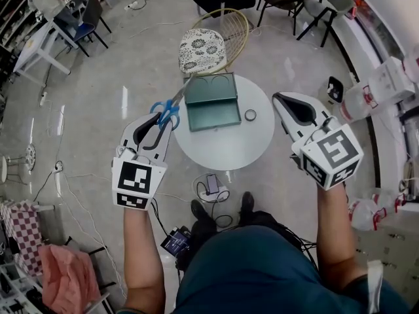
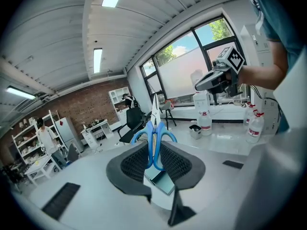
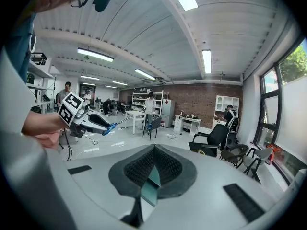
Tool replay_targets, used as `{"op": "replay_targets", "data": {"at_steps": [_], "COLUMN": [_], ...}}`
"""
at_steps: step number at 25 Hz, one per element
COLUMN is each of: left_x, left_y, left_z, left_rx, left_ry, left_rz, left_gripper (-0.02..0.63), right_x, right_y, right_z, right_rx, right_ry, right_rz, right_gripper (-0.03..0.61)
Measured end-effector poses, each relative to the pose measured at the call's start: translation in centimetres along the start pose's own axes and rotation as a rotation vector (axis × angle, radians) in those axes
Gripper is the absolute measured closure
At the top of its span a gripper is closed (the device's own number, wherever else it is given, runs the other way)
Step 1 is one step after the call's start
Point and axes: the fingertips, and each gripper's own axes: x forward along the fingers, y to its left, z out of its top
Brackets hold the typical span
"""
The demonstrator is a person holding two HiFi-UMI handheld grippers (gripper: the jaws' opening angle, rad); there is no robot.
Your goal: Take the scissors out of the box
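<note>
Blue-handled scissors (image 1: pixel 169 112) hang in the air above the left rim of the round white table (image 1: pixel 242 142). My left gripper (image 1: pixel 163 120) is shut on their handles, and the steel blades point away toward the patterned chair. In the left gripper view the scissors (image 2: pixel 154 138) stand upright between the pads (image 2: pixel 175 163). The open green box (image 1: pixel 213 113) lies on the table, its lid folded back. My right gripper (image 1: pixel 280 98) hovers over the table's right edge, shut and holding nothing. The right gripper view shows its jaws (image 3: pixel 154 150) meeting, with the left gripper (image 3: pixel 88 121) and the scissors (image 3: pixel 111 125) far left.
A small dark ring (image 1: pixel 251 115) lies on the table right of the box. A chair with a patterned cushion (image 1: pixel 201 51) stands just behind the table. Cables and a power strip (image 1: pixel 213 185) lie on the floor by my feet. Water jugs (image 1: pixel 357 100) stand at the right.
</note>
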Motion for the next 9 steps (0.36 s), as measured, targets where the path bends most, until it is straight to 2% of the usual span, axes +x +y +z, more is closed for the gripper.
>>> {"op": "replay_targets", "data": {"at_steps": [9], "left_x": [-0.51], "left_y": [-0.16], "left_z": [0.56], "left_rx": [-0.004], "left_ry": [0.008], "left_rz": [-0.007], "left_gripper": [0.517], "right_x": [-0.80], "right_y": [0.10], "right_z": [0.80], "right_rx": [0.004], "right_ry": [0.000], "right_rz": [-0.001], "right_gripper": [0.541]}}
